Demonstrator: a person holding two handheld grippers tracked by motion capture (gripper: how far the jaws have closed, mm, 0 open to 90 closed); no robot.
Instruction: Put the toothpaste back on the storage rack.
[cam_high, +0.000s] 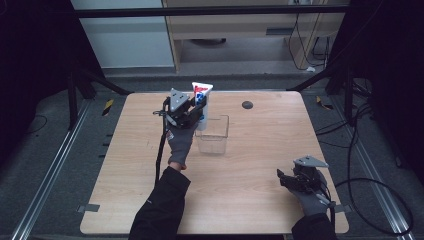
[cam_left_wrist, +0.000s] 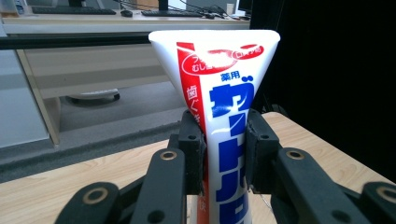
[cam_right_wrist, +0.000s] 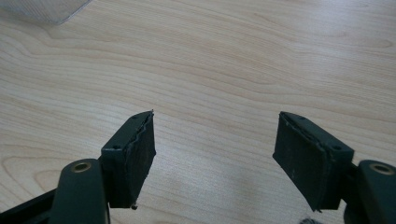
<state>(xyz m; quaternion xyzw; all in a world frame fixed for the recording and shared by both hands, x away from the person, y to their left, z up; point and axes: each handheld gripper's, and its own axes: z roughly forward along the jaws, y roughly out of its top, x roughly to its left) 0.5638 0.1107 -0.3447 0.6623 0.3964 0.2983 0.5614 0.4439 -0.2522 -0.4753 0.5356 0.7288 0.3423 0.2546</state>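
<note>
A white toothpaste tube (cam_high: 202, 100) with red and blue print stands upright, crimped end up, with my left gripper (cam_high: 195, 112) shut on its middle. In the left gripper view the two pads (cam_left_wrist: 194, 154) press the tube (cam_left_wrist: 224, 107) from both sides. The tube hangs over the left rim of a clear plastic box (cam_high: 214, 134) at mid table; its lower end is hidden behind the gripper. My right gripper (cam_high: 284, 179) rests low near the table's front right, open. In the right gripper view its jaws (cam_right_wrist: 215, 149) stand wide apart over bare wood with nothing between them.
The wooden table (cam_high: 260, 150) has a small black disc (cam_high: 247, 104) near its far edge. Cables trail on the floor at the right. A corner of the clear box (cam_right_wrist: 42, 9) shows at the top left of the right gripper view.
</note>
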